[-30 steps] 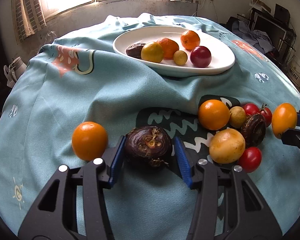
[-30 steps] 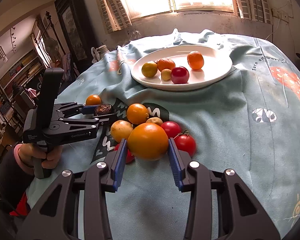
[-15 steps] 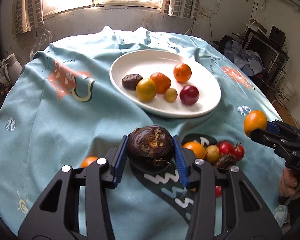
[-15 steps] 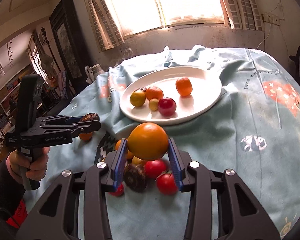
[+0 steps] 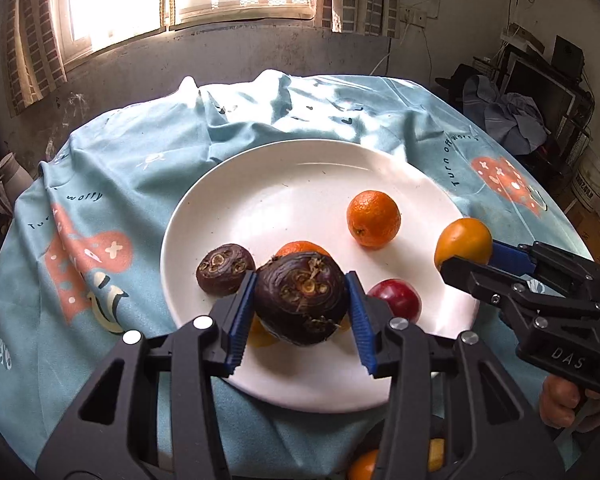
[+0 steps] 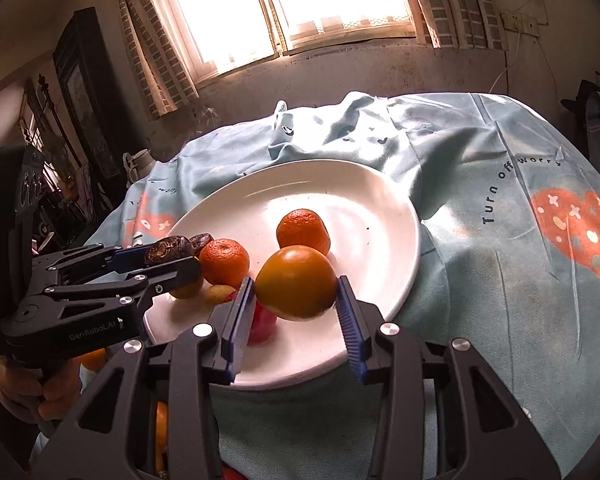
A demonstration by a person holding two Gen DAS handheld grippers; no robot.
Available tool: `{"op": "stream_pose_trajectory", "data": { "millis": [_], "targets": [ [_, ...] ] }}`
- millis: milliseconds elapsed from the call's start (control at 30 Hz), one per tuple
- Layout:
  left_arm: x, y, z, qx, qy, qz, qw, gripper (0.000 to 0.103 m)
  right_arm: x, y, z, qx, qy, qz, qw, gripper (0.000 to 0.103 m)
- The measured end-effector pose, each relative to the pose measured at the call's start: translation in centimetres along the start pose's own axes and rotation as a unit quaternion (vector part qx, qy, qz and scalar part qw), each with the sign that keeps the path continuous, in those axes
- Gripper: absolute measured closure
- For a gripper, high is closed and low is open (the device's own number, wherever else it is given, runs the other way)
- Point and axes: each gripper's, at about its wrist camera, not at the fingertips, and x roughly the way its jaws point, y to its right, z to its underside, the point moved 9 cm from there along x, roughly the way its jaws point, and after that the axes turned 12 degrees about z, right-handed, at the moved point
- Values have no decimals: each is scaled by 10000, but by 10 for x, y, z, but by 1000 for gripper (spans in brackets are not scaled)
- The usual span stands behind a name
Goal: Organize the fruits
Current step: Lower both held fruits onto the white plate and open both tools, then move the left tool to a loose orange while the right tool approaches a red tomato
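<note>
My left gripper (image 5: pixel 300 304) is shut on a dark purple round fruit (image 5: pixel 300 298) and holds it above the near part of the white plate (image 5: pixel 300 184). My right gripper (image 6: pixel 296 296) is shut on an orange fruit (image 6: pixel 296 282), held above the plate's (image 6: pixel 364 200) right side; that fruit also shows in the left wrist view (image 5: pixel 463 242). On the plate lie a mandarin (image 5: pixel 373 218), another dark purple fruit (image 5: pixel 225 269), a red fruit (image 5: pixel 396 300) and a second mandarin (image 6: pixel 224 261). A small yellow fruit (image 6: pixel 219 294) is partly hidden.
The plate rests on a rumpled light blue tablecloth (image 5: pixel 100 208) over a round table. Loose fruits (image 5: pixel 364 468) lie on the cloth below the plate's near rim, mostly hidden by my grippers. A wall with a bright window stands behind the table.
Both grippers have lifted their fruits off the cloth and carried them forward to above the plate. The loose fruit pile has dropped out of view below.
</note>
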Motion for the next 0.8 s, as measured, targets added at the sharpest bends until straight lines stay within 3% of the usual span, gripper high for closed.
{"op": "stream_pose_trajectory", "data": {
  "millis": [33,100,233,433,667,800],
  "targets": [
    [-2,-1,-1,38,29,-121,9999,36,2,-1,1,-62,-42,37,10000,61],
    [-15,-4,-6,47,259,-339,9991,12,-1,-3,4,-124,-80,53,9999,51],
    [-53,-2,0,93,518,-313,9981,10,-29,-7,4,-249,242,3,9994,46],
    [-103,-15,54,-151,870,-434,9951,2,-65,-10,36,-400,340,-67,9986,44],
    [-101,-21,112,-645,520,-207,9963,2,-76,-13,73,-506,15,23,9987,43],
    [-109,-24,119,-316,582,-746,9950,2,-86,-18,87,-867,-45,107,9962,43]
  ]
}}
